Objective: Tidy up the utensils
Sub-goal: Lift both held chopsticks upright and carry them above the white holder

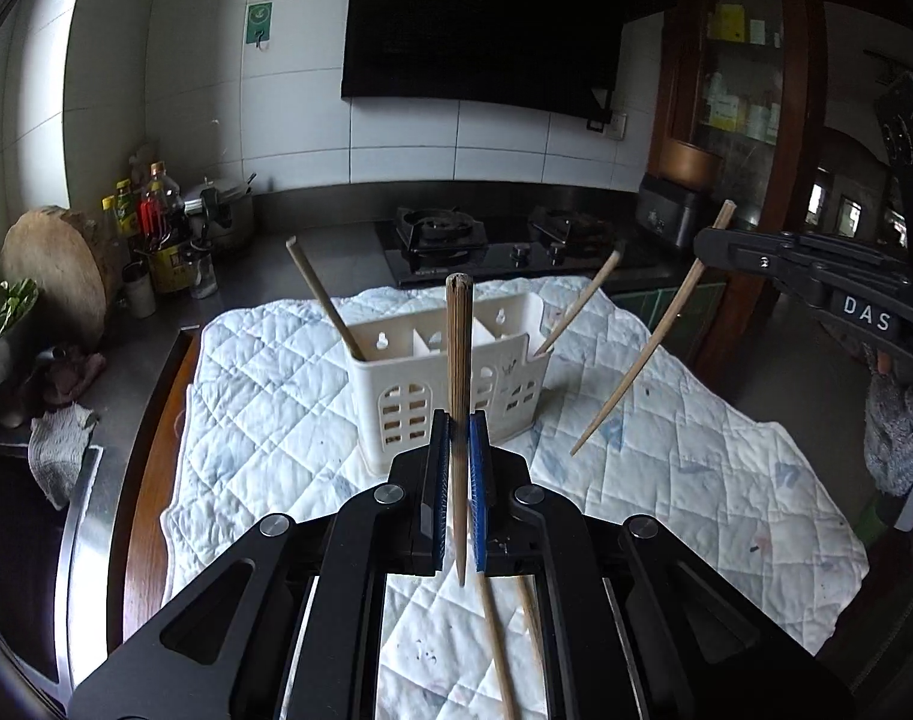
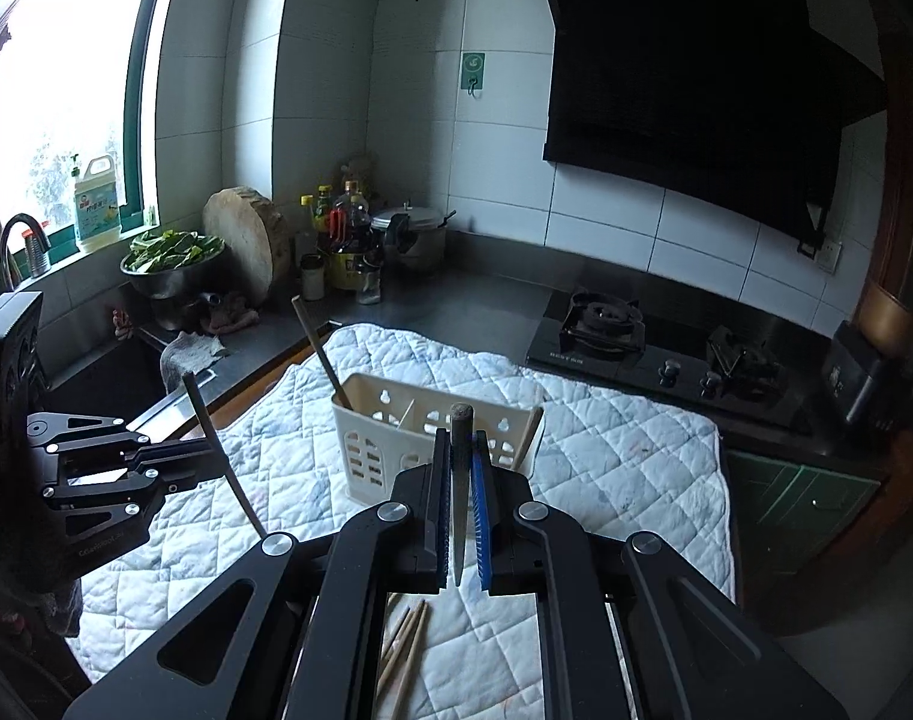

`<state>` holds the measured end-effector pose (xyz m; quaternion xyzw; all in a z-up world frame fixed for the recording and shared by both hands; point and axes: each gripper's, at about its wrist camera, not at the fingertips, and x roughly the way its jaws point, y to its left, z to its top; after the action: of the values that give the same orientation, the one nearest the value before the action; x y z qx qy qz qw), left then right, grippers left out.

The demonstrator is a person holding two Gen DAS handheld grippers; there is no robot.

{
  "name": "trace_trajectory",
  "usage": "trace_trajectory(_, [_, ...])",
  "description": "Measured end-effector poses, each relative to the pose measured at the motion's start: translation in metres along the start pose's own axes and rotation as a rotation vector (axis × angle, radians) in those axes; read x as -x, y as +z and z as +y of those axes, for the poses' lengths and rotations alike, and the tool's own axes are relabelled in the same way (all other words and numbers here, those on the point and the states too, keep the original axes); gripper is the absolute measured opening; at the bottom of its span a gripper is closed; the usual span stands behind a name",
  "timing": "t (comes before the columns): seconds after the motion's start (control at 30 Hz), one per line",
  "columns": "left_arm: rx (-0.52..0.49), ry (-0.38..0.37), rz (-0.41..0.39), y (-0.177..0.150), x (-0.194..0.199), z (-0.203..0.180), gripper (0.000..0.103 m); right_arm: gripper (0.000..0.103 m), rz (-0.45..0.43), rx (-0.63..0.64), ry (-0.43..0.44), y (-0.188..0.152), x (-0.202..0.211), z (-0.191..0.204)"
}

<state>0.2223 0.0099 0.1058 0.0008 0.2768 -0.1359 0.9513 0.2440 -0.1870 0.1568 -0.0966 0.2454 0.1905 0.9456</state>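
Note:
A white slotted utensil caddy (image 1: 444,372) (image 2: 384,420) stands on a white quilted cloth (image 1: 264,372) (image 2: 624,456). One chopstick (image 1: 321,297) (image 2: 315,342) leans in its left slot and another (image 1: 582,303) (image 2: 531,429) in its right slot. My left gripper (image 1: 456,429) (image 2: 210,462) is shut on an upright chopstick (image 1: 458,348) (image 2: 216,438), in the air in front of the caddy. My right gripper (image 2: 459,444) (image 1: 705,243) is shut on a second chopstick (image 2: 460,480) (image 1: 654,330), to the right of the caddy. Several loose chopsticks (image 1: 498,648) (image 2: 405,642) lie on the cloth below.
A gas hob (image 1: 486,246) (image 2: 648,348) lies behind the cloth under a black hood. At back left stand bottles (image 2: 342,228), a pressure cooker (image 2: 414,234), a round wooden board (image 1: 60,270) (image 2: 246,240) and a bowl of greens (image 2: 168,258). A sink (image 2: 114,372) is at the left.

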Motion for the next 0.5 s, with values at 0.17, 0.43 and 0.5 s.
trace_trajectory(0.17, [0.005, 0.006, -0.077, 0.041, 0.011, 0.005, 0.005, 0.007, -0.042, -0.014, -0.013, 0.029, -0.004, -0.008])
trace_trajectory(0.43, [0.048, 0.024, -0.205, 0.094, 0.021, 0.018, 0.005, 0.007, -0.101, -0.031, -0.058, 0.06, -0.015, -0.018])
trace_trajectory(0.5, [0.066, 0.037, -0.231, 0.102, 0.019, 0.023, 0.005, 0.007, -0.103, -0.035, -0.06, 0.064, -0.02, -0.021])
